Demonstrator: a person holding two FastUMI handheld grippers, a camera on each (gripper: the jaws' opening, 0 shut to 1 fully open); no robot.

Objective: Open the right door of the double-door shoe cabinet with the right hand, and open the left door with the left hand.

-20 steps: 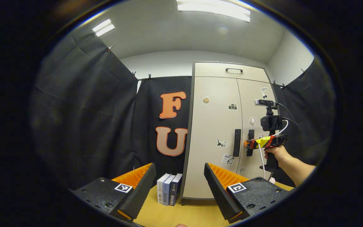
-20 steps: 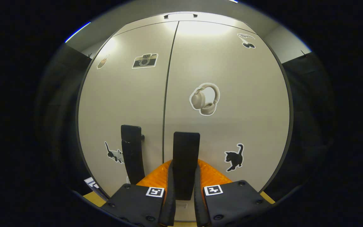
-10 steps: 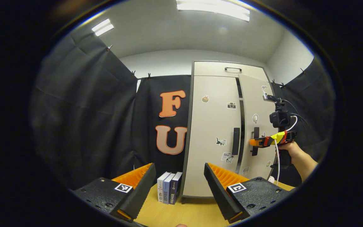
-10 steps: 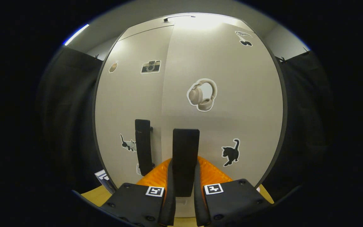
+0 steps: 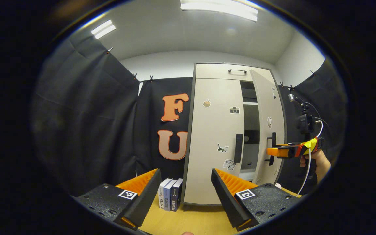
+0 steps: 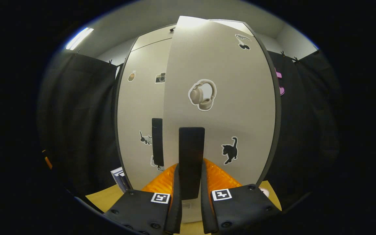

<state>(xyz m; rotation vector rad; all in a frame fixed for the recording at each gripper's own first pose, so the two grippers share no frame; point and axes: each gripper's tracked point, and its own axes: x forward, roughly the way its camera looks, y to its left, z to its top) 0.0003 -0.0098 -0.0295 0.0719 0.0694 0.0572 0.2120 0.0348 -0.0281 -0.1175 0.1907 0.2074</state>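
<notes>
Now we hold right door's black vertical bar handle (image 6: 191, 156): right gripper (image 6: 191, 195) fingers clamped on it from both sides. Tall beige double-door shoe cabinet (image 5: 207, 137) stands on wooden bench (image 5: 188, 222); right door (image 5: 269, 127) part open, dark shelves visible behind. Left door (image 5: 214, 140) shut, its black bar handle (image 5: 238, 148) untouched. Left gripper (image 5: 186, 195) well apart from cabinet, fingers wide, holding nothing. We judge doors light, stiff, hinged at outer edges; grip mid-handle, pull along arc.
</notes>
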